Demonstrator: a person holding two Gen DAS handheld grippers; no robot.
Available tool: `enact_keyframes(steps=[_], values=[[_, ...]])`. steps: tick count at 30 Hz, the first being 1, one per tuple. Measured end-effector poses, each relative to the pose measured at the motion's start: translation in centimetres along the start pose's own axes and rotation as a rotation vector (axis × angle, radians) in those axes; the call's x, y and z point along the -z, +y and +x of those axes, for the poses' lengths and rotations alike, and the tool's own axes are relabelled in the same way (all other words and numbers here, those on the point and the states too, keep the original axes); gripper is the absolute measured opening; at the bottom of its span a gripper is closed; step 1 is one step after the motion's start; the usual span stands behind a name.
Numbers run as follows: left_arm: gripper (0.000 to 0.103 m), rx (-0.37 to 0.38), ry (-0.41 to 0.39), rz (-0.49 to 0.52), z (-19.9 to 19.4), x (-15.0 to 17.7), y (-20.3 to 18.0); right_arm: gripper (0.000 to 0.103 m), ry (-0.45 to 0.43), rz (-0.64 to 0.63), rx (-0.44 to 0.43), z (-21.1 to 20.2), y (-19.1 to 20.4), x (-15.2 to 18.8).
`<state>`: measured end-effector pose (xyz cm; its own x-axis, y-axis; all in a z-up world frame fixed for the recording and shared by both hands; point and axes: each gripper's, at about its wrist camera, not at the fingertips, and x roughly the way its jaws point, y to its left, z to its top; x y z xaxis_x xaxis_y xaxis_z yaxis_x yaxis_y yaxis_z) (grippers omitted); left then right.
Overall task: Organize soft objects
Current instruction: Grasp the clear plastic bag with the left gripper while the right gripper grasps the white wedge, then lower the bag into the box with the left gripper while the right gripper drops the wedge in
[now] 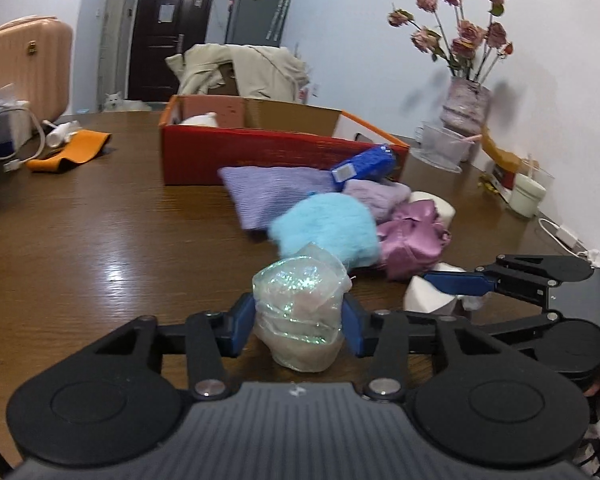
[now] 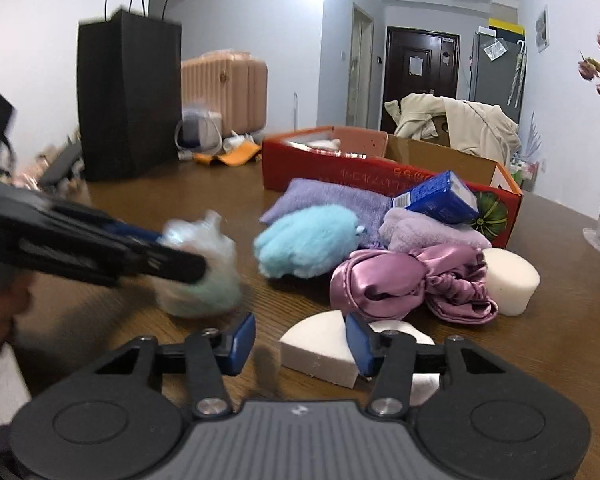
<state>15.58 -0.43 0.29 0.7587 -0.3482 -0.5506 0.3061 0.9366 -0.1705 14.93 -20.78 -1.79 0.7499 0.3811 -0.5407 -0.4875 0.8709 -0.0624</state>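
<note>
My left gripper (image 1: 299,326) is shut on a glittery plastic-wrapped soft bundle (image 1: 300,288), with a blue pad pressed on each side, just above the brown table (image 1: 100,248). In the right wrist view it is a blurred arm (image 2: 180,262) on the same bundle (image 2: 208,284). My right gripper (image 2: 300,346) stands open around a white wedge sponge (image 2: 318,350); the right pad touches it and the left pad is clear. Behind lie a light blue fluffy piece (image 2: 308,240), a pink satin scrunchie (image 2: 400,284), a lilac cloth (image 2: 324,200) and a white sponge cylinder (image 2: 508,276).
A red cardboard box (image 1: 260,148) stands open behind the pile, with a blue pack (image 1: 364,164) leaning on it. A vase of flowers (image 1: 466,104), a jar (image 1: 528,196) and a cable (image 1: 560,234) line the right wall. A black paper bag (image 2: 128,96) stands far left.
</note>
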Motion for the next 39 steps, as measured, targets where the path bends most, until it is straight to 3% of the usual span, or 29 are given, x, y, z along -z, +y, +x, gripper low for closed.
enact_keyframes(steps=[3, 4, 5, 6, 7, 13, 17, 21, 24, 29, 34, 36, 39], values=[[0.052, 0.004, 0.013, 0.005, 0.1, 0.3, 0.4, 0.047, 0.015, -0.010, 0.016, -0.1, 0.4, -0.1], [0.052, 0.007, 0.019, 0.000, 0.1, 0.4, 0.6, 0.040, 0.023, -0.010, 0.027, -0.1, 0.3, -0.1], [0.050, 0.011, 0.025, -0.002, 0.3, 0.4, 0.6, 0.037, 0.028, -0.010, 0.039, -0.2, 0.2, -0.1], [0.037, 0.014, 0.025, -0.004, 0.3, 0.4, 0.8, 0.032, 0.035, -0.008, 0.054, -0.3, 0.2, -0.1], [0.035, 0.016, 0.020, -0.006, 0.3, 0.4, 0.8, 0.030, 0.032, -0.002, 0.056, -0.5, 0.1, -0.2], [0.035, 0.057, -0.051, 0.003, -1.2, -1.6, 0.9, 0.028, -0.045, 0.031, -0.014, -2.9, 0.0, -1.8], [0.035, 0.087, -0.103, 0.008, -0.8, -5.6, 1.3, 0.028, -0.120, 0.070, -0.056, -3.6, -2.1, -4.8], [0.036, 0.092, -0.131, -0.006, 2.6, -13.0, 1.8, 0.029, -0.206, 0.069, -0.040, -2.5, -6.6, -10.1], [0.036, 0.116, -0.104, 0.020, 8.1, -19.5, 1.6, 0.029, -0.189, 0.068, -0.010, 1.4, -11.5, -14.6], [0.037, 0.004, 0.037, 0.042, 21.4, -26.3, 1.6, 0.030, 0.002, 0.121, 0.072, 13.7, -20.2, -20.6], [0.040, -0.083, 0.176, 0.009, 31.2, -28.0, 3.2, 0.031, 0.128, 0.139, 0.149, 22.7, -24.6, -22.4], [0.058, -0.097, 0.191, 0.017, 32.8, -27.9, 3.6, 0.034, 0.176, 0.131, 0.160, 25.1, -25.3, -22.7], [0.063, -0.075, 0.181, 0.027, 32.8, -27.6, 4.0, 0.045, 0.193, 0.154, 0.192, 26.5, -26.1, -22.4]])
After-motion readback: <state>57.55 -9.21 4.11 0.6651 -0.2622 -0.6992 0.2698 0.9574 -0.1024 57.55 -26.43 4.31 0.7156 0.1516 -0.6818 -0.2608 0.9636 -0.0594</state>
